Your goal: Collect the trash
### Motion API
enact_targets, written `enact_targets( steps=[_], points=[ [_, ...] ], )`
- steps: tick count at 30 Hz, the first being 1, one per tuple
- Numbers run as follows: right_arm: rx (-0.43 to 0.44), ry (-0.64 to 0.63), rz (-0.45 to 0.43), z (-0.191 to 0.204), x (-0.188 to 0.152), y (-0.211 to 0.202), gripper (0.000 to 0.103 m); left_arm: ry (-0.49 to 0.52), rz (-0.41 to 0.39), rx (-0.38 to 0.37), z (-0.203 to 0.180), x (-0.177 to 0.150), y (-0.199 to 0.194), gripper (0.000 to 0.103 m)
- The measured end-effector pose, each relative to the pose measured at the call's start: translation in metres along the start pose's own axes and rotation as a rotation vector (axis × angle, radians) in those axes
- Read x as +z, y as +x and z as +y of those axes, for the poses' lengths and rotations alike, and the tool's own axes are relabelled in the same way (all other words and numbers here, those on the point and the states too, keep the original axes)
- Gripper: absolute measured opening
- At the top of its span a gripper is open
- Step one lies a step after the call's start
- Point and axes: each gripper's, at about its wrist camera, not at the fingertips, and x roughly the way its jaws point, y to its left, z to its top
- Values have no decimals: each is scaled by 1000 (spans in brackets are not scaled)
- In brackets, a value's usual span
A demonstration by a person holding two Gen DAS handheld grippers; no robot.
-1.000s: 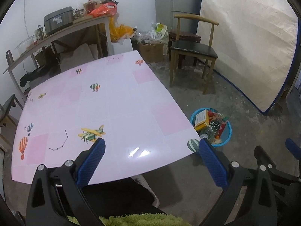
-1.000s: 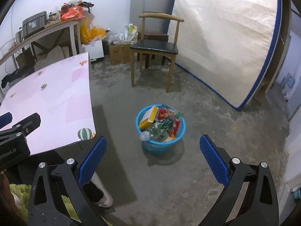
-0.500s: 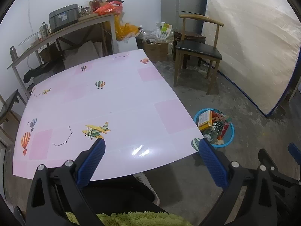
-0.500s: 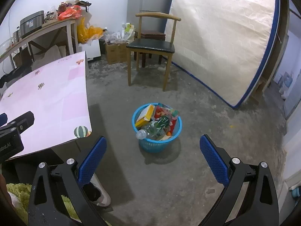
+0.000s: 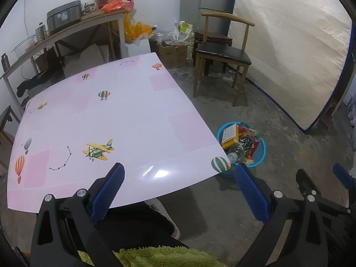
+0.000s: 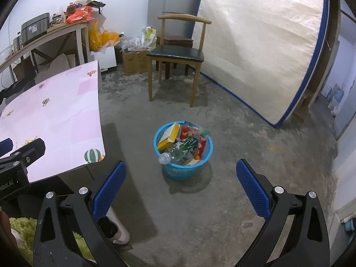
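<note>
A blue plastic basket (image 6: 201, 162) stands on the concrete floor, full of trash: a yellow box (image 6: 168, 135), a clear plastic bottle (image 6: 172, 154) and colourful wrappers. It also shows in the left wrist view (image 5: 261, 153), partly behind the table corner. My right gripper (image 6: 181, 178) is open and empty, high above the floor just in front of the basket. My left gripper (image 5: 178, 182) is open and empty over the near edge of the pink table (image 5: 100, 120). The table top holds no objects.
A wooden chair (image 6: 178, 53) stands behind the basket. A large mattress (image 6: 255, 44) leans on the right wall. A cluttered bench (image 5: 66, 29) and cardboard boxes (image 5: 172, 52) line the back wall. A person's shoe (image 6: 119, 229) is on the floor below.
Both grippers have drifted slightly; the basket sits a bit lower and nearer in the right view. Both stay open and empty.
</note>
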Motion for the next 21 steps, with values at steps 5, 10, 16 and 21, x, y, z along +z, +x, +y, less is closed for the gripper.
enact_targets(
  steps=[5, 10, 16, 21],
  points=[
    [0, 2, 1, -1, 0, 1, 95, 7, 3, -6, -1, 0, 2, 97],
    [0, 7, 2, -2, 1, 1, 95, 6, 1, -5, -1, 1, 2, 97],
    [0, 11, 4, -3, 0, 1, 95, 6, 0, -7, -3, 1, 2, 97],
    [0, 13, 4, -2, 0, 1, 95, 7, 0, -6, -3, 1, 2, 97]
  ],
)
